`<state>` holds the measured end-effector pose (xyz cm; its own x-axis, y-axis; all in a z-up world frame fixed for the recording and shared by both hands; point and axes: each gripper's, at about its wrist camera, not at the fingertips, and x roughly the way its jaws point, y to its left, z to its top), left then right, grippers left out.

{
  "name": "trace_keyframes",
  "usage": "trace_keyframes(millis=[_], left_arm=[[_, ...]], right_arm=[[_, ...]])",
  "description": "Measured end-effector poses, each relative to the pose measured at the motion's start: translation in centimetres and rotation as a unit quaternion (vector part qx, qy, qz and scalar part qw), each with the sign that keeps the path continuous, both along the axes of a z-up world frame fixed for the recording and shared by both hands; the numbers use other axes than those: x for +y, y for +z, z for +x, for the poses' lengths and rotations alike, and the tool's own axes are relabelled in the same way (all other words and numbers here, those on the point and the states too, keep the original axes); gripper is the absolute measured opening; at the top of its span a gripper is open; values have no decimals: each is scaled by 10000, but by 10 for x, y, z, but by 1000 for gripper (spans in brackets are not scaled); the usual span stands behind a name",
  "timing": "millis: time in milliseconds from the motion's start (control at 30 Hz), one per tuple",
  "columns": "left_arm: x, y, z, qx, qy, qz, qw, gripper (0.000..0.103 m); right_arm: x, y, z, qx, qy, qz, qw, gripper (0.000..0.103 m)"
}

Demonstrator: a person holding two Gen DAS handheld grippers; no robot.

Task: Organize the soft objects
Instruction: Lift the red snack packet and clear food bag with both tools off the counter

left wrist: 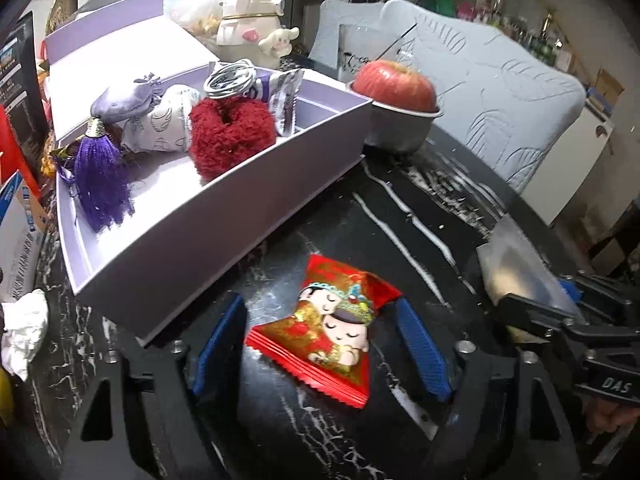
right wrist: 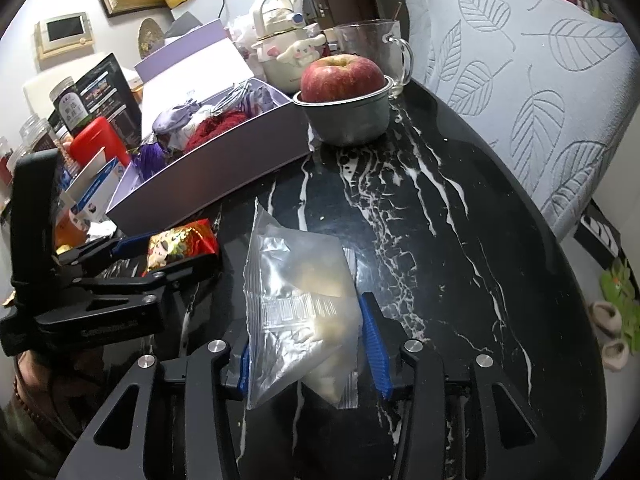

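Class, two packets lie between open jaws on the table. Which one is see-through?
The plastic bag between the right gripper's jaws; the left gripper's packet is opaque red and gold.

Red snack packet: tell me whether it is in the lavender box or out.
Out. The red snack packet lies flat on the black marble table, in front of the lavender box, between the open left tongs.

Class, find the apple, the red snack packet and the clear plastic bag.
apple [right wrist: 342, 78], right wrist view, its red front.
red snack packet [left wrist: 326, 330], left wrist view, printed face.
clear plastic bag [right wrist: 296, 300], right wrist view, its middle.
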<state>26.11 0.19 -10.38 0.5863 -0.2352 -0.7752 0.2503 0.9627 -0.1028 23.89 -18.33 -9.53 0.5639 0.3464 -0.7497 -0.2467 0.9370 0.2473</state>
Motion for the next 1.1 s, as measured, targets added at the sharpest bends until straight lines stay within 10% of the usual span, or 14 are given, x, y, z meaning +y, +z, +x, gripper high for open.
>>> trace_keyframes(millis=[1100], left_arm=[[-5, 75, -94, -692, -394, -222, 9966, 50]], right_arm=[[10, 43, -75, -603, 172, 416, 9972, 34]])
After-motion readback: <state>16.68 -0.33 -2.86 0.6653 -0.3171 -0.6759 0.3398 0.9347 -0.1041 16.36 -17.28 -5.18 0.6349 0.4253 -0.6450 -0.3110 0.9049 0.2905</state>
